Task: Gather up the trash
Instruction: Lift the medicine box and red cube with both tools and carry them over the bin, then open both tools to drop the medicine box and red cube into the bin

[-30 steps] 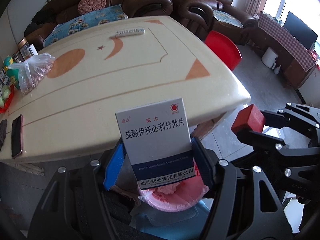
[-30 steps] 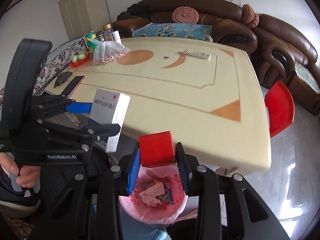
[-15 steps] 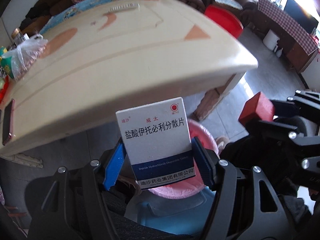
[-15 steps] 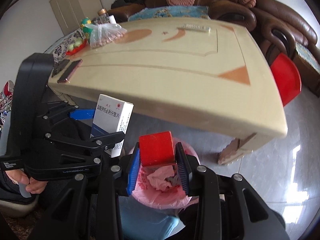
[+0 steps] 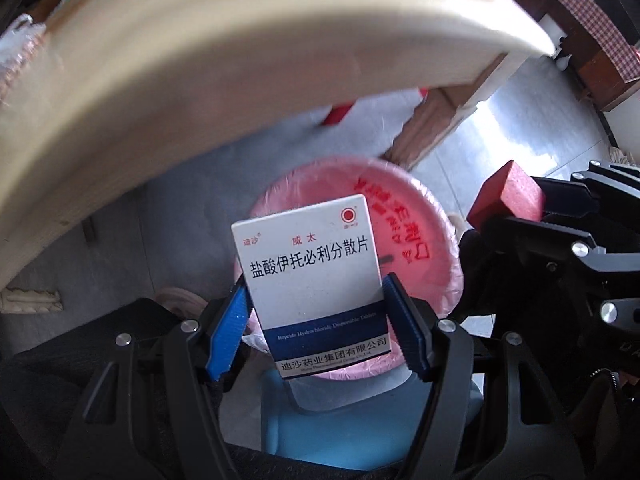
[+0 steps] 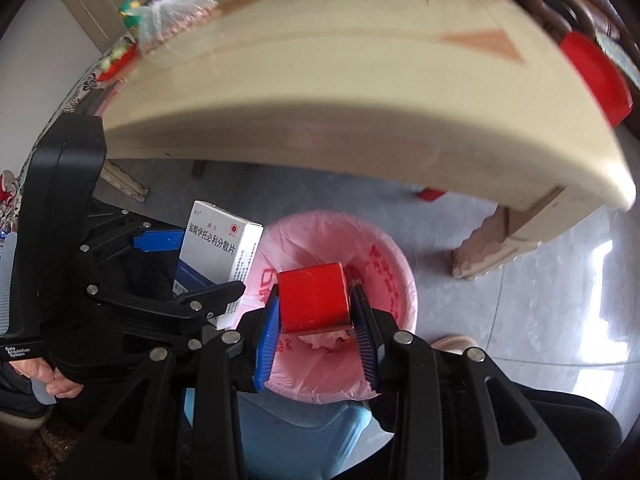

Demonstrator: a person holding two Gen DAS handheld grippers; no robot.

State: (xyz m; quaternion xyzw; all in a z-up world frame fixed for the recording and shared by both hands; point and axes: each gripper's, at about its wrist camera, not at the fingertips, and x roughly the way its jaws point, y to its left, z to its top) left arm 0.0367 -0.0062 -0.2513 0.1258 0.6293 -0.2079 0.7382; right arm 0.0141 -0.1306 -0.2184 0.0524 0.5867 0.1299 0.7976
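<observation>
My left gripper [image 5: 316, 316] is shut on a white and blue medicine box [image 5: 312, 264], upright between the blue pads, held over the near rim of a bin lined with a pink bag [image 5: 420, 240]. My right gripper [image 6: 316, 312] is shut on a red foam block [image 6: 314, 296], directly above the pink bag's mouth [image 6: 384, 272], where crumpled trash shows. From the right wrist view, the medicine box [image 6: 218, 248] hangs at the bin's left rim. The red block [image 5: 508, 196] appears at the right in the left wrist view.
The cream table edge [image 6: 360, 132] overhangs just beyond the bin, with a table leg [image 6: 504, 236] to the right. A red stool [image 6: 592, 76] stands past the table. A hand [image 6: 52, 376] grips the left tool. A light blue object [image 5: 360, 420] sits below the bin.
Both grippers have dropped from table height to below the table edge, tilting downward over the pink bin. The box and the red block stay gripped.
</observation>
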